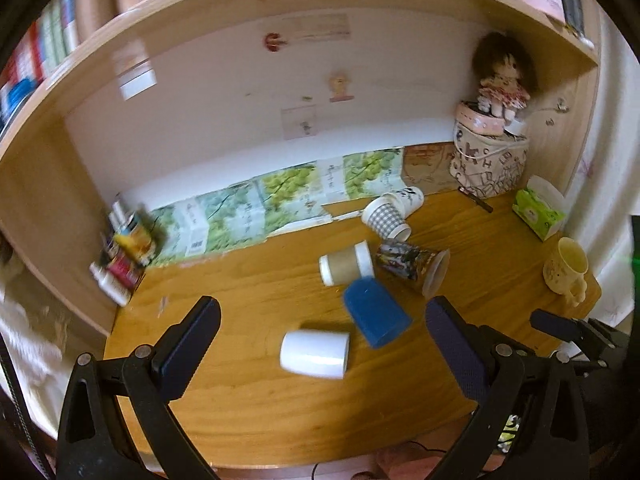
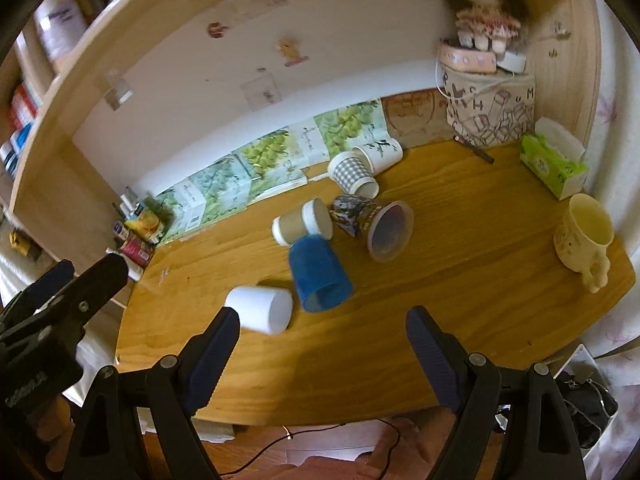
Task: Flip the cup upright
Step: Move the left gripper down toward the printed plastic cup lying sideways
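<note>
Several cups lie on their sides on the wooden desk [image 1: 248, 392]: a white cup [image 1: 314, 354] nearest, a blue cup [image 1: 376, 312], a brown paper cup [image 1: 346, 268], a dark patterned cup [image 1: 412, 266], a checked cup [image 1: 386, 216] and a white printed cup [image 1: 408, 198]. They show in the right wrist view too: white cup [image 2: 260, 308], blue cup [image 2: 318, 276]. A cream mug [image 2: 582, 238] stands upright at the right. My left gripper [image 1: 324, 312] is open, above the white cup. My right gripper [image 2: 322, 322] is open and empty, near the desk's front edge.
A doll [image 1: 502, 80] sits on a printed fabric basket [image 1: 488, 164] at the back right. A green tissue box [image 1: 540, 208] stands by the right wall. Small bottles and packets [image 1: 124, 252] crowd the back left corner. Leaf-print boxes [image 1: 280, 196] line the back wall.
</note>
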`<state>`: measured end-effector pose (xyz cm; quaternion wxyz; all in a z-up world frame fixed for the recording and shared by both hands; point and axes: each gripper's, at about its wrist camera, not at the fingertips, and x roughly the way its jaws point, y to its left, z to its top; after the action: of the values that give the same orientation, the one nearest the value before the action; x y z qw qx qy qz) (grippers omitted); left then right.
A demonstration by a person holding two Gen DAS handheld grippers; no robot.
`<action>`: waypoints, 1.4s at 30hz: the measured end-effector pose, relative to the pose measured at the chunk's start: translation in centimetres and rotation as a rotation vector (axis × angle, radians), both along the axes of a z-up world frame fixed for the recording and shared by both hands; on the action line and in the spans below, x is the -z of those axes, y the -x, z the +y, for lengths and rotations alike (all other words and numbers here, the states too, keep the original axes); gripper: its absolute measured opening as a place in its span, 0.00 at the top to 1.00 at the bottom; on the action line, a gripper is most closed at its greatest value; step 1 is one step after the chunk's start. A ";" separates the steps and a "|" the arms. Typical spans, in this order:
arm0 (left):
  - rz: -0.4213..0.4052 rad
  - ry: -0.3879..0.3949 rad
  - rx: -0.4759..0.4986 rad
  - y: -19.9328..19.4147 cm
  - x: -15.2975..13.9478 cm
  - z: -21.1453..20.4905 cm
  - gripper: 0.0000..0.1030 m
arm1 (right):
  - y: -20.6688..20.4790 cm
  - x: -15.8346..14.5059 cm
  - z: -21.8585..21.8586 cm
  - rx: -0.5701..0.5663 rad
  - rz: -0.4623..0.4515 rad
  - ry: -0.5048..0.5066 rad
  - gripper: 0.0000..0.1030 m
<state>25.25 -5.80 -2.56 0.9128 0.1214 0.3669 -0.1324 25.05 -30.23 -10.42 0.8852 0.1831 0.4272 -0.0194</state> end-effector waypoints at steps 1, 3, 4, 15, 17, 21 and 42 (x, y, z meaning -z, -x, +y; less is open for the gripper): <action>0.001 -0.008 0.008 -0.4 0.0 -0.4 0.01 | -0.7 0.2 -0.6 0.001 0.016 -0.007 0.17; 0.002 -0.037 0.035 -1.4 0.1 -1.8 0.01 | -2.0 0.7 -1.6 0.003 0.043 -0.018 0.17; 0.000 -0.059 0.052 -1.9 0.2 -2.4 0.01 | -2.6 1.0 -2.2 0.004 0.057 -0.029 0.17; -0.044 -0.360 0.305 -6.8 2.5 -9.1 0.01 | -8.6 4.7 -8.6 0.022 0.198 -0.156 0.17; -0.046 -0.404 0.346 -7.5 3.1 -9.9 0.01 | -9.2 5.4 -9.5 0.033 0.220 -0.172 0.17; -0.014 -0.485 0.450 -9.3 4.8 -11.7 0.01 | -10.7 6.7 -11.3 0.047 0.255 -0.204 0.17; -0.045 -0.826 1.107 -13.3 14.4 -17.6 0.01 | -16.4 9.7 -17.6 0.060 0.263 -0.158 0.17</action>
<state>38.50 -23.42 -16.94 0.5973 0.6311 0.2524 -0.4258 41.48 -47.79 -20.10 0.8035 0.2608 0.5339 -0.0361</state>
